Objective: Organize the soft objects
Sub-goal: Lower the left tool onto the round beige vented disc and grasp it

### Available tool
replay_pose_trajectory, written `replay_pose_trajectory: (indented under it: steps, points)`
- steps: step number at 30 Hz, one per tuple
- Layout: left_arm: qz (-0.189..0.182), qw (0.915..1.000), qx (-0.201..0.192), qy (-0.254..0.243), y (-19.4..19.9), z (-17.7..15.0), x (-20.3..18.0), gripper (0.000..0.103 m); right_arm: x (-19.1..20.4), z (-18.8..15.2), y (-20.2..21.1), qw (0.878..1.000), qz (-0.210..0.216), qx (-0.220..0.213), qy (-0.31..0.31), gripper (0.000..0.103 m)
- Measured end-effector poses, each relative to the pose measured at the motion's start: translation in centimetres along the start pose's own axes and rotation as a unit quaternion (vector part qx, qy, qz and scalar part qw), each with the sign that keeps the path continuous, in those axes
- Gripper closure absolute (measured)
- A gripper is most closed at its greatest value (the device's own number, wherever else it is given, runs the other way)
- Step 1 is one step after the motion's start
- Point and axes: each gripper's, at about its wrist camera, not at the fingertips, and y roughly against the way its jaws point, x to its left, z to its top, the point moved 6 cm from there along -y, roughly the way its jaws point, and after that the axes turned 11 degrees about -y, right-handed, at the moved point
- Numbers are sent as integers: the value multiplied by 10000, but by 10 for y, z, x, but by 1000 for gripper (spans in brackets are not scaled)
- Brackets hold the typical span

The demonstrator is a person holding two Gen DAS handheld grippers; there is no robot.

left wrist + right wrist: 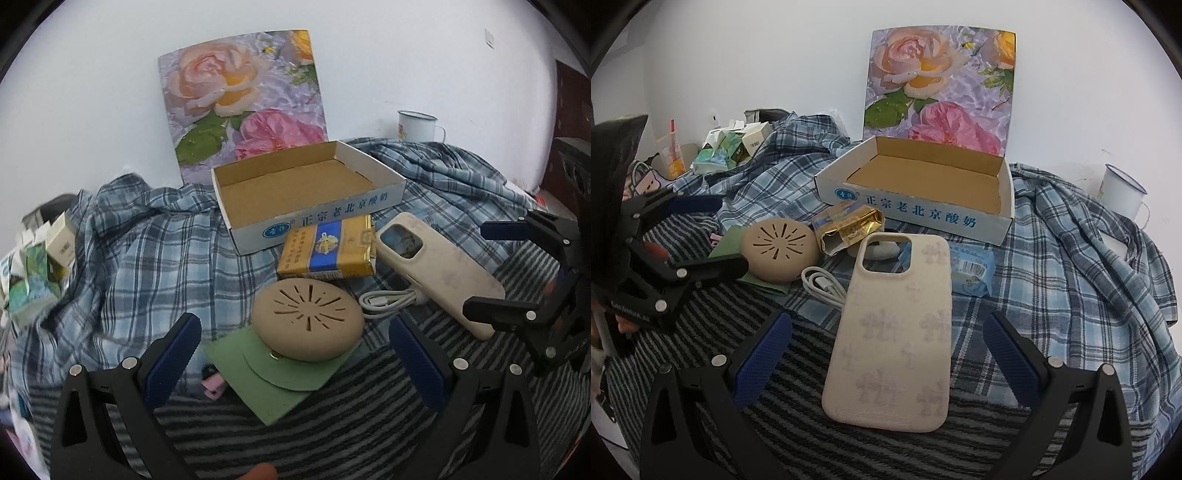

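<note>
White wall backs a surface draped in a blue plaid cloth (pixel 147 251) and a black-and-grey striped fabric (pixel 768 354); what lies beneath them cannot be told.

Task things, centre outward: a cream soft phone case with a faint floral print (pixel 894 339) lies flat on the striped fabric, directly ahead of the right gripper (pixel 886 358), whose blue-padded fingers (pixel 757 362) stand wide apart and hold nothing. Left of the case lies a coiled white cable (pixel 823 286), then a beige round pad with slit-shaped cut-outs (pixel 308 319), resting on a green card sleeve (pixel 273 380). The left gripper (pixel 295 365) is likewise spread wide and empty, with the round pad just beyond its fingers.

A crumpled gold-and-blue foil packet (pixel 327 249) lies between the pad and an open white cardboard box with blue Chinese lettering (pixel 332 212), whose brown interior holds nothing. A rose-printed panel (pixel 240 99) stands behind the box.

View differences: only the right wrist view shows a pale-blue wrapped packet with a barcode (pixel 971 273), near the case and partly cut off by it, and a grey object seen through the case's camera opening, not identifiable. Only the left wrist view shows a small pink item (pixel 213 386) half hidden under the green sleeve. A white enamel mug (pixel 1121 192) stands at the far right; cartons at the far left (pixel 40 266) are blurred.
</note>
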Motion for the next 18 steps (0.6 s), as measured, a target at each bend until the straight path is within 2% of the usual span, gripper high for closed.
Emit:
replay_pose_trajectory:
  steps: [5,13,18]
  points:
    - [-236,9993,207,-198,-13,7,9,0,-2,0,1,9999,86,28,-87,0]
    - [-561,9939,557,-768,-40,11,-3,0,-9,-1,-1,9987,299,108,-386,0]
    - [-420,9916,671,-1022,-50,11,-7,0,-14,-1,1,9972,442,99,-591,0]
